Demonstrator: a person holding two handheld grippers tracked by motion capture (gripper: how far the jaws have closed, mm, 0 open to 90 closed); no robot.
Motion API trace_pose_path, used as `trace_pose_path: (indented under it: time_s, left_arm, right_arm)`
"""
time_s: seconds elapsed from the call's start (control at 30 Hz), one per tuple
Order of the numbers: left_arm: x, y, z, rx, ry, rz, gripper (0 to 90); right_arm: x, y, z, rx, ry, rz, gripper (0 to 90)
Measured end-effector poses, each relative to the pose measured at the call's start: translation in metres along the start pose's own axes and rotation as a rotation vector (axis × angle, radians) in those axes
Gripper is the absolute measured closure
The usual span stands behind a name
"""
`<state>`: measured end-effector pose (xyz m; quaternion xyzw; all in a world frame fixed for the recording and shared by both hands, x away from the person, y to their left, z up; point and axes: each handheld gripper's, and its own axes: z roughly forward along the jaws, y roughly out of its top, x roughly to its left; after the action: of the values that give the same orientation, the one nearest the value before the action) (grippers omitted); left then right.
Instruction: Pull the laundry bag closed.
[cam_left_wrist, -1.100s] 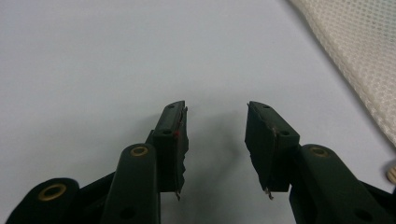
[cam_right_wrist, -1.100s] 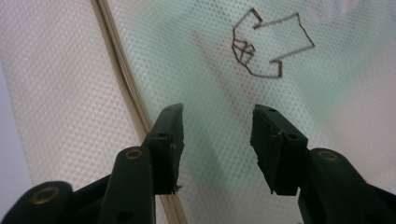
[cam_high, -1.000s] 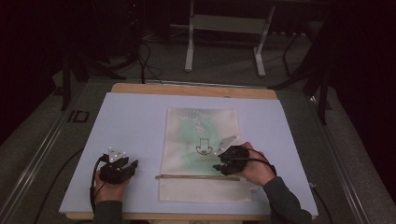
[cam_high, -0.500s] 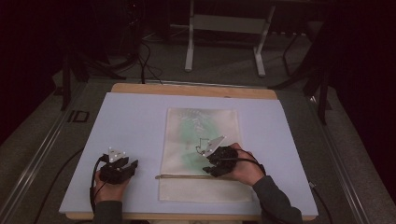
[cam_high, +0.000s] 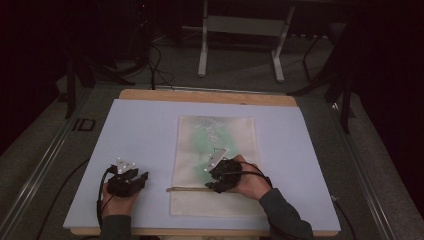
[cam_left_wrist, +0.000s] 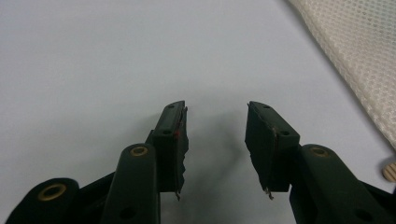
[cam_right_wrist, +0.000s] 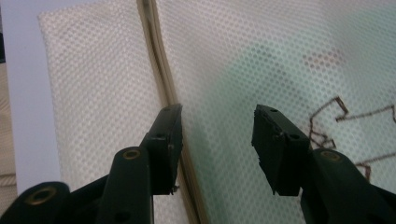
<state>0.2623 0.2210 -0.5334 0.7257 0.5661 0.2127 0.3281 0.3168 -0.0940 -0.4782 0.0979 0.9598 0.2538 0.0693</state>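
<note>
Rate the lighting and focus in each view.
High view: dim, dark surroundings, soft detail on the mesh bag. Left gripper view: bright even table, soft shadow beneath the open left claw. Right gripper view: right claw blurred, mesh sharper.

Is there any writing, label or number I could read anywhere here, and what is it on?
"ID": a mark at the edge of the floor, left of the table; the reading is uncertain.
Brown line drawing on the mesh bag: it spells nothing I can read.
Grippers and table: no text to make out.
</note>
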Motion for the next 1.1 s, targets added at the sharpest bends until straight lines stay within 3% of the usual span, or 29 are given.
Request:
trace_pose_path:
  time_s: [0.33,1.1]
  left_arm:
    - [0.0,0.0,0.0,0.002,-0.003,0.002,57.6]
    - [0.0,0.0,0.001,0.007,-0.01,0.005,57.6]
  right_arm:
    - [0.008,0.015,0.014,0.001,0.042,-0.024,55.6]
    - [0.026,0.05,0.043,0.006,0.116,-0.098,75.3]
